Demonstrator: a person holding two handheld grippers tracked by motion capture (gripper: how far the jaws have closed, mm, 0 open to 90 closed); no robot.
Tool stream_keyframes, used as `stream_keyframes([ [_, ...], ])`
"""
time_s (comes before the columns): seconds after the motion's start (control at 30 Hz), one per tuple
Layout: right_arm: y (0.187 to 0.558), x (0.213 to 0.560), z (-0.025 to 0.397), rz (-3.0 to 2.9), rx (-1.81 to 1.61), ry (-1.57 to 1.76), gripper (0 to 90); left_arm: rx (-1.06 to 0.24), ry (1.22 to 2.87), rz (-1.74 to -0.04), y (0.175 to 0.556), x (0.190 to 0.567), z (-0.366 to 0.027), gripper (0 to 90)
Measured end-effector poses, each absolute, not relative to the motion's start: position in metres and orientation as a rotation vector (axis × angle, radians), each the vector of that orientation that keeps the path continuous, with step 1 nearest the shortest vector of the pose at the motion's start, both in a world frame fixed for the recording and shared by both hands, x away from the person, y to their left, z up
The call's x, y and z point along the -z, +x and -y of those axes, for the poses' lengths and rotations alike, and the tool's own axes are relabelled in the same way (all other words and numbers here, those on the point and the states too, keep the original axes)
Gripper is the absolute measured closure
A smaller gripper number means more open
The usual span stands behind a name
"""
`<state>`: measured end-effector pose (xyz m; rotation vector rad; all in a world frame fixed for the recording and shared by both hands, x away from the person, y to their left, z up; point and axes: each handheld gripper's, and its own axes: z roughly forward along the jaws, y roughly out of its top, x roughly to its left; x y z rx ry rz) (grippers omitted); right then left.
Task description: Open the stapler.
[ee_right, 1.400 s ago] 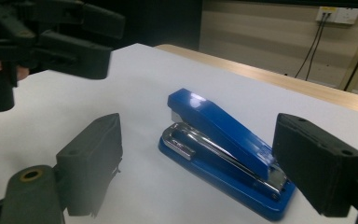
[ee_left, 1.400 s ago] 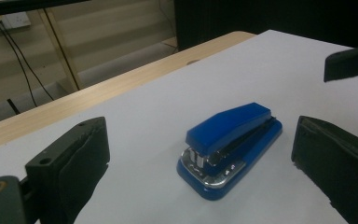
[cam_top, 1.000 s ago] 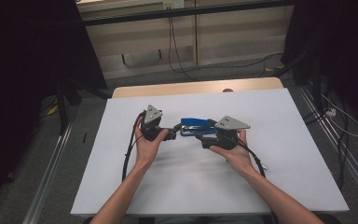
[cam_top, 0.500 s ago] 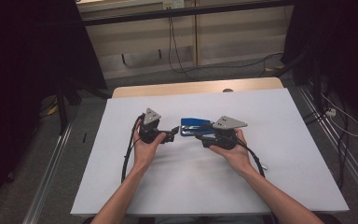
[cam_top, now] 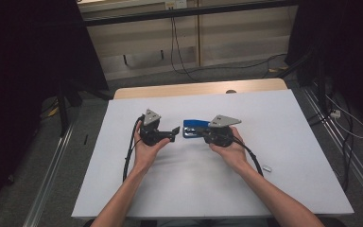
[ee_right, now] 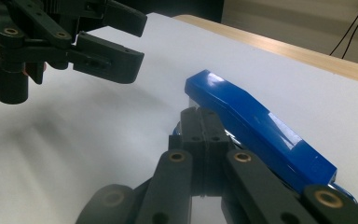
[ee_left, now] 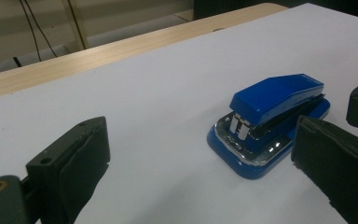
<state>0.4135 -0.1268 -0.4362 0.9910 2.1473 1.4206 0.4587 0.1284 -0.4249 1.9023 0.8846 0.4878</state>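
Fingers (ee_right: 200, 135) of the right gripper (cam_top: 202, 135) are pressed together, flat against each other with nothing between them, their tips close beside the blue stapler (cam_top: 194, 128); whether they touch its base is hard to tell from the right gripper view. Across from them, the left gripper (cam_top: 174, 133) has its jaws spread wide apart, holding nothing, aimed at the stapler's metal front end from a short way off. That stapler lies flat on the white desk (cam_top: 288, 142), between the two grippers, roughly midway between the left and right edges and nearer the far edge. A small silver object (cam_top: 267, 167) lies toward the right edge.
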Motion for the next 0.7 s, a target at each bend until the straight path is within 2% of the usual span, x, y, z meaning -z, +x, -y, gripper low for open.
stream_keyframes([
  [0.17, 0.419, 0.438, 0.123, -2.195, -1.371, 0.994, 90.0, -0.463, 1.934, -0.862, 0.46, 0.43, -0.125, 5.2],
  [0.3, 0.424, 0.442, 0.122, -2.2, -1.365, 1.015, 90.0, -0.465, 1.942, -0.857, 0.459, 0.429, -0.125, 11.0],
  [0.33, 0.426, 0.444, 0.121, -2.207, -1.352, 1.016, 90.0, -0.466, 1.946, -0.851, 0.459, 0.428, -0.125, 16.9],
  [0.37, 0.427, 0.444, 0.12, -2.209, -1.346, 1.019, 90.0, -0.472, 1.941, -0.847, 0.459, 0.428, -0.125, 18.4],
  [0.47, 0.43, 0.445, 0.12, -2.221, -1.319, 1.035, 90.0, -0.452, 1.953, -0.829, 0.458, 0.428, -0.125, 30.6],
  [0.53, 0.431, 0.445, 0.12, -2.226, -1.314, 1.04, 90.0, -0.447, 1.97, -0.819, 0.458, 0.429, -0.123, 32.3],
  [0.6, 0.431, 0.448, 0.121, -2.243, -1.29, 1.044, 90.0, -0.441, 1.976, -0.81, 0.457, 0.429, -0.121, 40.3],
  [0.7, 0.431, 0.449, 0.121, -2.244, -1.282, 1.057, 90.0, -0.433, 1.982, -0.802, 0.457, 0.43, -0.118, 43.8],
])
